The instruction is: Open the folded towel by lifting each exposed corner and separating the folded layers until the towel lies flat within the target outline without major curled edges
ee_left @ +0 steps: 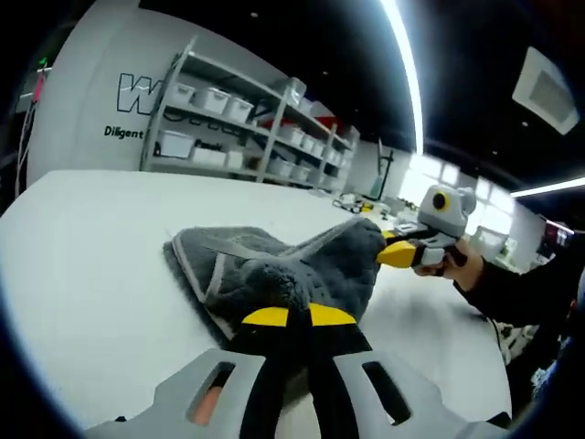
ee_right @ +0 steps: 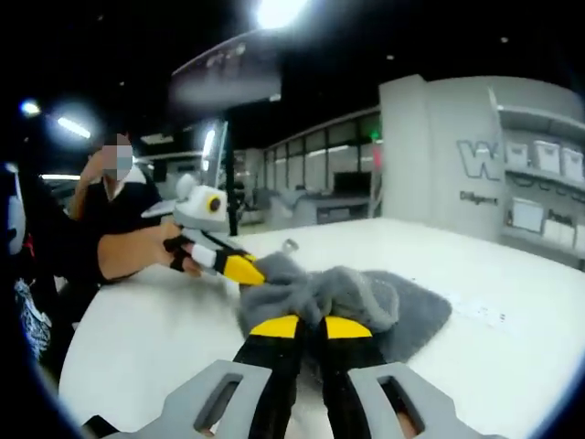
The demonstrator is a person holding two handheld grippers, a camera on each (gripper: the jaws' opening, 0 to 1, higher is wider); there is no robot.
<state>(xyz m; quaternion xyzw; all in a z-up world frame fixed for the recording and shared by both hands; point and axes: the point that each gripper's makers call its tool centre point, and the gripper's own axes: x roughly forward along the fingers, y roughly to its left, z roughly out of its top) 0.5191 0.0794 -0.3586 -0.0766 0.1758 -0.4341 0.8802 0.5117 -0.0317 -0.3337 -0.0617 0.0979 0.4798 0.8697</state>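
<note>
Both tongs (ee_left: 298, 316) (ee_right: 311, 326) closed on gray towel (ee_left: 274, 265), lifted corners.

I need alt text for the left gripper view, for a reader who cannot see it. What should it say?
The left gripper, jaws closed, pinches the near edge of a grey towel that lies bunched on a white table. From the right, the right gripper, held by a person's hand, grips the towel's far corner. Behind stand shelves with white bins.

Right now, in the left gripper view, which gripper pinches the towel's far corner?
The right gripper, entering from the right; the left gripper clamps the towel's near fold.
</note>
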